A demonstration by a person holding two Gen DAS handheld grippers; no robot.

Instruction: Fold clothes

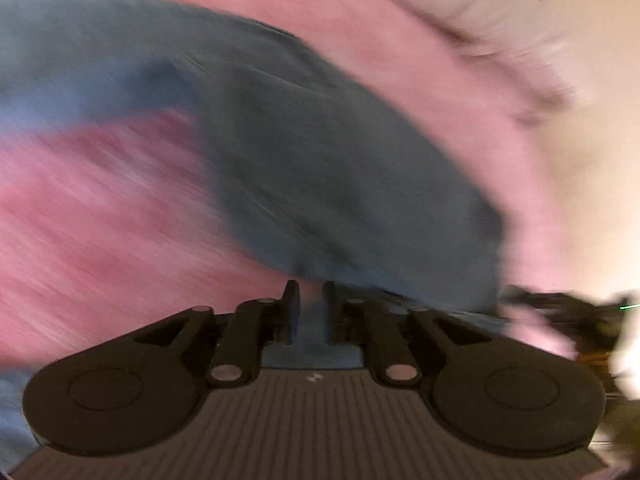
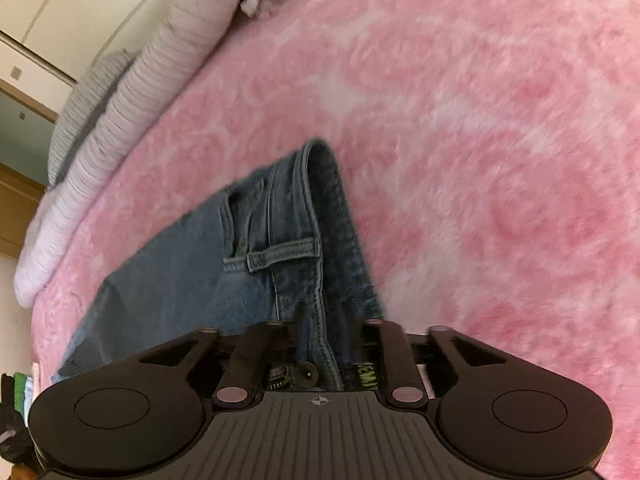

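Jeans (image 2: 280, 240) between right tool (image 2: 320, 344) fingers

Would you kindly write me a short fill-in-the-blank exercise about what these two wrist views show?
1. The garment being folded is a pair of blue ____.
2. The jeans lie on a fluffy blanket coloured ____.
3. The waistband's belt loop shows in the ____ wrist view.
4. The left wrist view is heavily ____.

Missing words: jeans; pink; right; blurred

pink fuzzy blanket (image 2: 480, 120), ribbed pillows (image 2: 120, 120), wardrobe (image 2: 80, 8)
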